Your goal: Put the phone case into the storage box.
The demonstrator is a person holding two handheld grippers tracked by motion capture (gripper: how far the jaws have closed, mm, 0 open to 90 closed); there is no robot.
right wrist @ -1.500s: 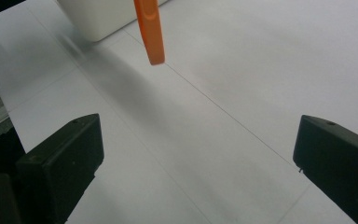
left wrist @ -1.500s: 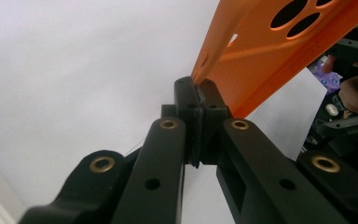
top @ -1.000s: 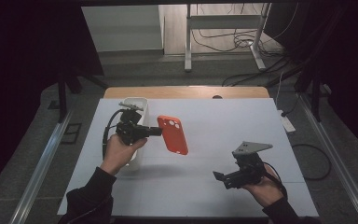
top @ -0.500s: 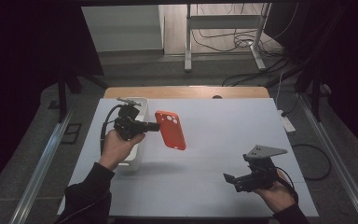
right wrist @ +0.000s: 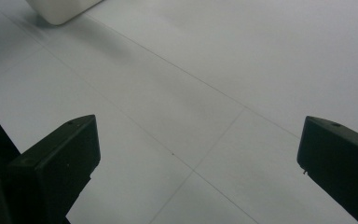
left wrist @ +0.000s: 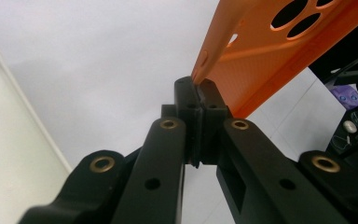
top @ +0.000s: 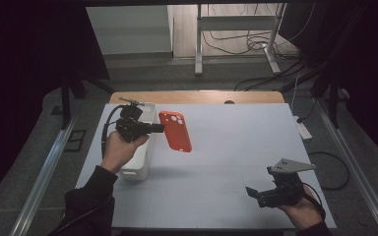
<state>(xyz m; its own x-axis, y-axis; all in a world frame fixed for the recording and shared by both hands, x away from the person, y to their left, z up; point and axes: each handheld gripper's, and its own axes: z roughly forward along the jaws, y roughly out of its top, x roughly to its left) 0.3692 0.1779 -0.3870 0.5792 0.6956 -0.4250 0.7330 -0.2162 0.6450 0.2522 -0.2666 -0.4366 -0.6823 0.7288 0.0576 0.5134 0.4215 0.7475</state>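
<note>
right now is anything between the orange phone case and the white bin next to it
Nothing visible is. The left gripper is shut on the edge of the phone case, which it holds above the table just right of the white bin, with open air between them.

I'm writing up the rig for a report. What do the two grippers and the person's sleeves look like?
Both are black handheld two-jaw tools. The left gripper has flat linkage arms with brass-coloured pivot rivets, and a black cable loops from it. The right gripper has blocky black jaws and a grey three-cornered plate on top. The sleeves are dark.
</note>
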